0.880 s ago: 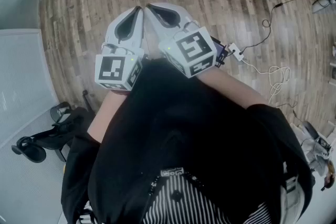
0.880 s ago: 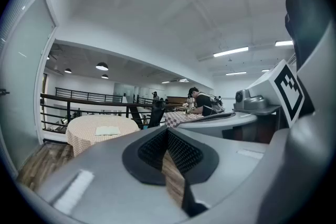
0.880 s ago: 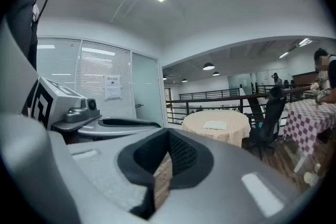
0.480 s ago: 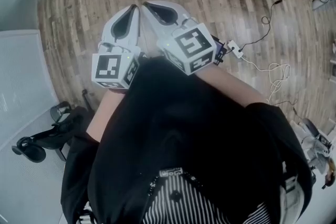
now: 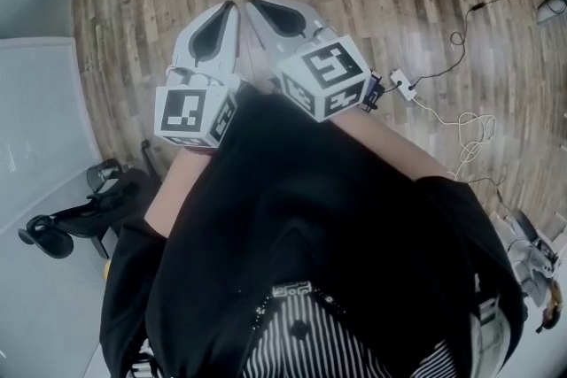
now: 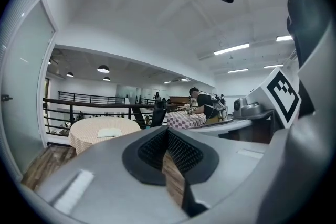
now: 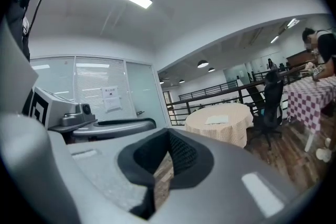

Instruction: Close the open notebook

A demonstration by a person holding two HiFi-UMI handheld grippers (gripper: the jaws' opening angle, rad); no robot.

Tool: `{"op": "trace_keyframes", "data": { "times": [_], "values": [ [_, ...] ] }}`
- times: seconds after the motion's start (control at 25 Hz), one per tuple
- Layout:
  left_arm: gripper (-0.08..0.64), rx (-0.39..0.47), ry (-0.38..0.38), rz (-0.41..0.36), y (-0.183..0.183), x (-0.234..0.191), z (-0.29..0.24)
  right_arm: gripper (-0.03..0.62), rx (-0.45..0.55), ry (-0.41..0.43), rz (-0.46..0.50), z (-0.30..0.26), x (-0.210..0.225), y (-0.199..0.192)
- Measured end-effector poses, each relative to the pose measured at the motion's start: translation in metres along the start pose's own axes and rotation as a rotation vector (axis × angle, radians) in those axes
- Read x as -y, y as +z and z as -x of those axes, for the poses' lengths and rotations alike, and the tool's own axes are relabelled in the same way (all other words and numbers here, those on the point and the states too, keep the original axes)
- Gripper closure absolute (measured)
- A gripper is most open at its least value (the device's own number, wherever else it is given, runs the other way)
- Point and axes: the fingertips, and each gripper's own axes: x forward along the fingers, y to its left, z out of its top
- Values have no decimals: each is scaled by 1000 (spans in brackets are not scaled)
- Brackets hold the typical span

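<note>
A white open notebook (image 6: 109, 132) lies on a round table with a checked cloth (image 6: 92, 139), far off across the room. The right gripper view shows the same notebook (image 7: 216, 119) on that table (image 7: 226, 128). In the head view both grippers are held side by side close to the person's chest, over the wooden floor. My left gripper (image 5: 231, 7) has its jaws together with nothing between them. My right gripper (image 5: 250, 4) is likewise shut and empty. Each gripper view shows its own pads meeting at the tips, the left gripper (image 6: 167, 131) and the right gripper (image 7: 169, 134).
Cables and a power strip (image 5: 400, 84) lie on the floor at the right. A black wheeled stand (image 5: 75, 226) sits at the left by a grey partition (image 5: 35, 119). A railing (image 6: 79, 105) runs behind the table. A person (image 6: 206, 105) sits at another table. An office chair (image 7: 270, 105) stands near the round table.
</note>
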Motion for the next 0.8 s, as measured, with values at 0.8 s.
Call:
{"op": "trace_keyframes", "data": {
  "times": [0.8],
  "values": [
    [572,-45,-81,111,-23,-64,-52,591,-37,8,34,-73,24,7]
  ]
}}
